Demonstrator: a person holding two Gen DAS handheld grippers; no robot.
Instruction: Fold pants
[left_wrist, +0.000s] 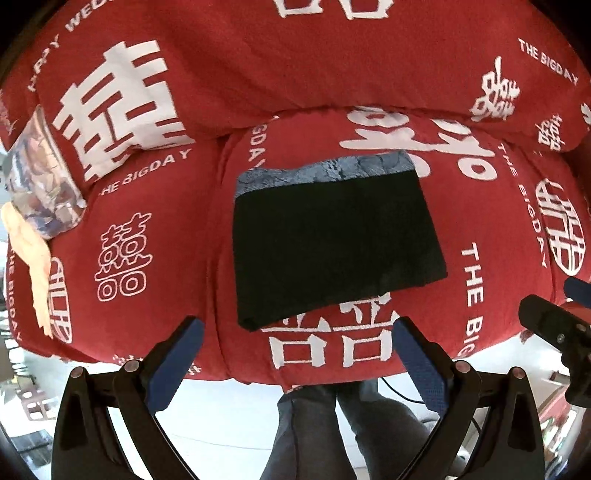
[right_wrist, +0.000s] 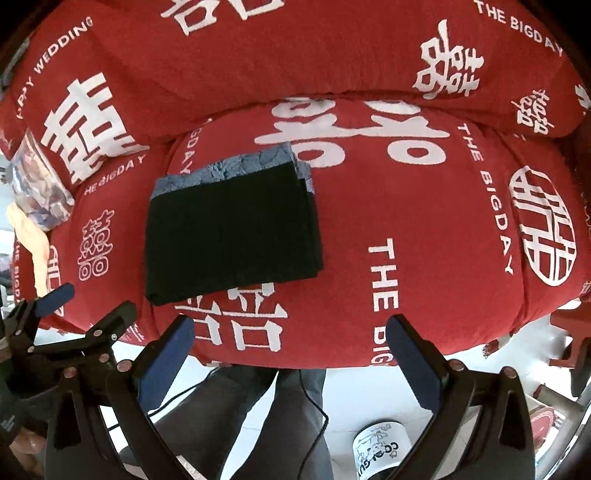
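Pants: I saw the black pants (left_wrist: 334, 243) folded into a flat rectangle, centre of the frame, lying on the red cushion (left_wrist: 155, 229).
Left tool: my left tool (left_wrist: 295, 347) hung spread wide, below the pants, gripping nothing.
Right tool: my right tool (right_wrist: 291, 345) was likewise spread, empty, lower centre.

1. Bright, even, diffuse daylight; soft, faint shadows only.
2. Strong fisheye bending toward edges; dark vignette in corners.
3. Sharp at centre; slightly soft at rim; black pants (left_wrist: 332, 243) nearly detail-free.
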